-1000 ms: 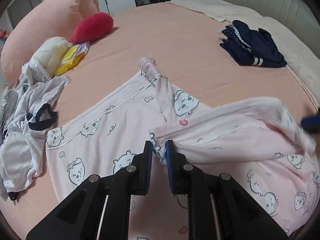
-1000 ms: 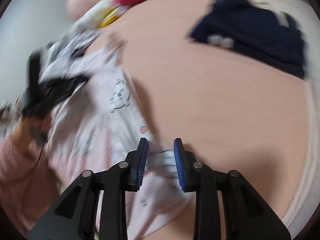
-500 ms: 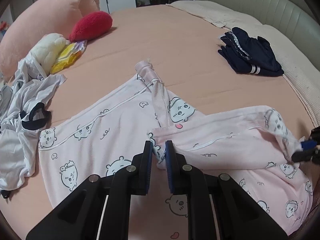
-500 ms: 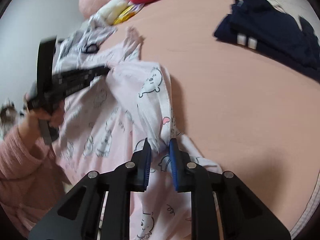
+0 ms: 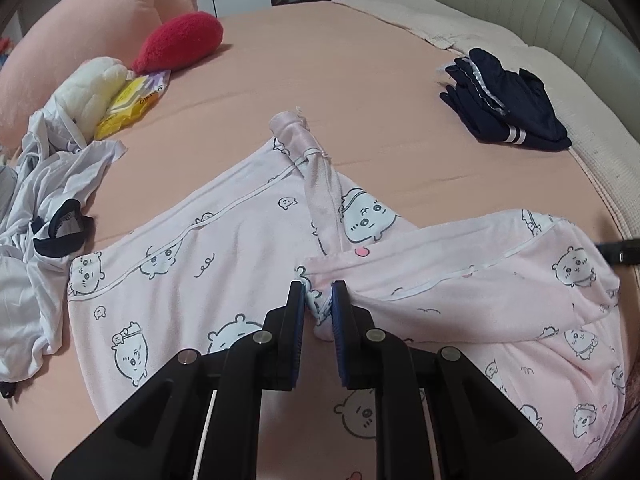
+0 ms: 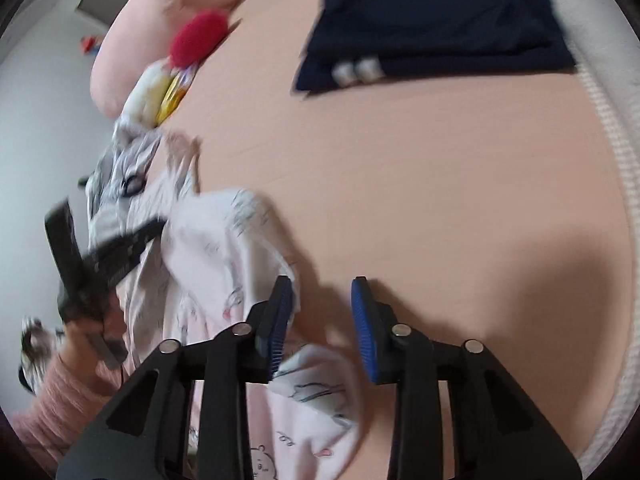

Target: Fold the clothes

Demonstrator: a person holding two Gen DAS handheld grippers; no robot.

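Observation:
Pale pink pyjama trousers (image 5: 224, 256) printed with cartoon bears lie spread on the peach bed sheet (image 5: 360, 92), one leg folded across the right side. My left gripper (image 5: 319, 300) is shut on a bunched edge of this fabric near the crotch. In the right wrist view the same trousers (image 6: 224, 264) lie left of and below my right gripper (image 6: 322, 304), whose jaws are opening with nothing between the pads; the sheet shows through the gap. The left gripper (image 6: 120, 248), held by a hand in a pink sleeve, shows blurred at the left.
A folded navy garment (image 5: 504, 100) with white stripes lies at the back right. A crumpled white shirt (image 5: 44, 200) sits at the left beside a yellow packet (image 5: 132, 100), a cream plush, a red plush (image 5: 180, 40) and a big pink pillow (image 5: 80, 36). A cream blanket (image 5: 580, 128) borders the right.
My right gripper let go of the trouser fabric it pinched half a second ago and shifted right over bare sheet, rolling. The folded leg settled flatter. The left gripper kept its hold in place.

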